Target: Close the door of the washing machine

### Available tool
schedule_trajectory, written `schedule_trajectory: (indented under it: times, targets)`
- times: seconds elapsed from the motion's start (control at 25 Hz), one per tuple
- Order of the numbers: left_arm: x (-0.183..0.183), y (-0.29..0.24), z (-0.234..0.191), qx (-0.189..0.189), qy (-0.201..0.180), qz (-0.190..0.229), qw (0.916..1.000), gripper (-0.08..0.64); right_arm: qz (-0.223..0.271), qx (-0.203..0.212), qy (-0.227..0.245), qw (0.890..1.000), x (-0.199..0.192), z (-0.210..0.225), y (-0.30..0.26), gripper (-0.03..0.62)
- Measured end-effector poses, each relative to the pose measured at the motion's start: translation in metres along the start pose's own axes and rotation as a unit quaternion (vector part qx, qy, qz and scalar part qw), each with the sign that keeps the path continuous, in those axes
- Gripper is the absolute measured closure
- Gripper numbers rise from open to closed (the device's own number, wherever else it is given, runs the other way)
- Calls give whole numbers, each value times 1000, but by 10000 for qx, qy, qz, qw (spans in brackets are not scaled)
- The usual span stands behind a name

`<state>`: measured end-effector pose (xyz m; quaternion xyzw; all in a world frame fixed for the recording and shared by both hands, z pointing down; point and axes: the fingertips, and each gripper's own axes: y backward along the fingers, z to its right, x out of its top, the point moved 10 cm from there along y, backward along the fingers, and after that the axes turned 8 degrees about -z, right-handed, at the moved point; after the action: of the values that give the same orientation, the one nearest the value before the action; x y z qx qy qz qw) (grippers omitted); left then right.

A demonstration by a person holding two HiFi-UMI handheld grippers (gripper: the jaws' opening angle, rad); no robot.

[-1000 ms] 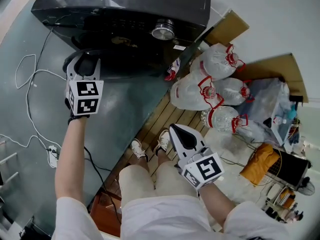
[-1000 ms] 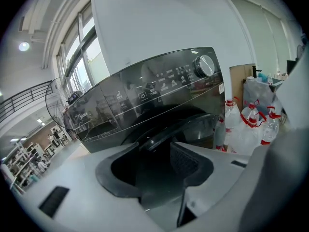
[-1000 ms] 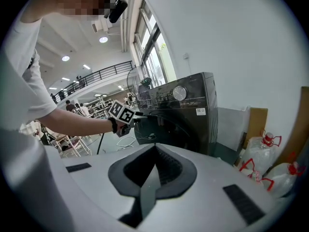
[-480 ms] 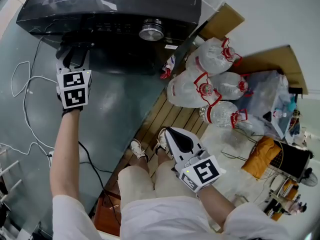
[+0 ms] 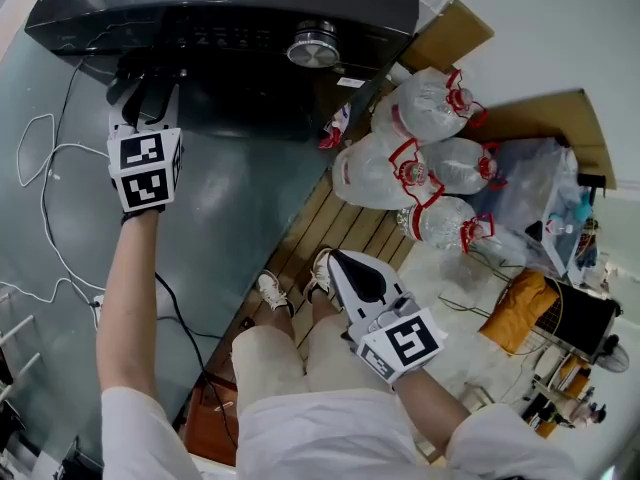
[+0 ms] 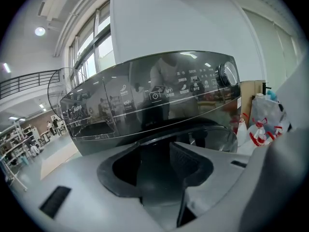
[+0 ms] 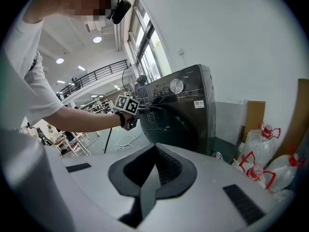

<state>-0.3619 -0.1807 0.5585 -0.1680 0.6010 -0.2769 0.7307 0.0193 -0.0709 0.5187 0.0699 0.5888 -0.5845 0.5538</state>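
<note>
Honestly, the left gripper [image 5: 148,90] is held half open on nothing, its tips set against the front of the washing machine [image 5: 230,8], beside the door [image 5: 255,108]. A slip could easily be caused by that glossy, bulging dark glass, leaving the door unlatched. The right gripper [image 5: 338,260] is held shut, well back.

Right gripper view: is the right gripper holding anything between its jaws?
No, the right gripper has its jaws closed together with nothing between them.
</note>
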Motion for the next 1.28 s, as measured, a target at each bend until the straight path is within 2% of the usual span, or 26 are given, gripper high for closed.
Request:
schedule_trajectory:
  times: [0.32, 0.56, 0.6, 0.64, 0.76, 0.88, 1.04, 1.28]
  targets:
    - [-3, -2, -3, -180, 45, 89, 9998, 380, -62, 36, 103, 9999, 0, -5, 1, 594]
    - [-11, -1, -8, -254, 327, 386, 9984, 383, -66, 32, 243, 9997, -1, -15, 8, 594]
    - [-12, -1, -7, -257, 366, 368, 9983, 395, -49, 9, 263, 9996, -1, -16, 10, 594]
    - [-13, 0, -7, -275, 409, 324, 9983, 475, -29, -16, 278, 9996, -1, -17, 13, 594]
    - [-18, 4, -4, -443, 621, 154, 9970, 510, 29, -77, 317, 9995, 1, -21, 22, 594]
    - [-24, 13, 2, -538, 711, 19, 9960, 529, 89, -121, 325, 9994, 5, -26, 34, 594]
    - [-26, 33, 11, -508, 635, -102, 9966, 551, 239, -198, 395, 9987, 15, -32, 53, 594]
    - [-15, 79, 17, -453, 644, -262, 9965, 554, 452, -244, 560, 9971, 34, -42, 85, 594]
